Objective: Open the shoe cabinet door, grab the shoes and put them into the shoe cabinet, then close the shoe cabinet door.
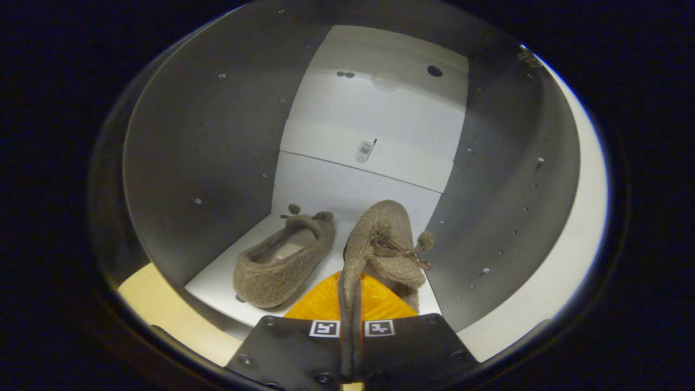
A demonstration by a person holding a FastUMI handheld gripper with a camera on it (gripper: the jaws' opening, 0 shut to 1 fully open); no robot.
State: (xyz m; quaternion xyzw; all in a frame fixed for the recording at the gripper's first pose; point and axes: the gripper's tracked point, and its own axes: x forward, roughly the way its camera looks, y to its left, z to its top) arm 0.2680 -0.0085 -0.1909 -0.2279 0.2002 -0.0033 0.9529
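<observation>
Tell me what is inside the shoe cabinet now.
Inside the shoe cabinet: one brown slipper on the floor, a second slipper pinched by the hand-held gripper. The floor under both slippers is hidden.

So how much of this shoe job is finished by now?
The cabinet stands open and one fuzzy brown slipper already lies on its white shelf. The gripper has its jaws shut on the second slipper, holding it inside. Left: release it, then close the door.

Two fuzzy taupe-brown slippers, one lying on the shelf (282, 260) and one held upright (380, 244) with a brown lace bow, sit on a white cabinet floor (217, 282) between grey side walls (201, 163), backed by white panels (374, 108).
</observation>
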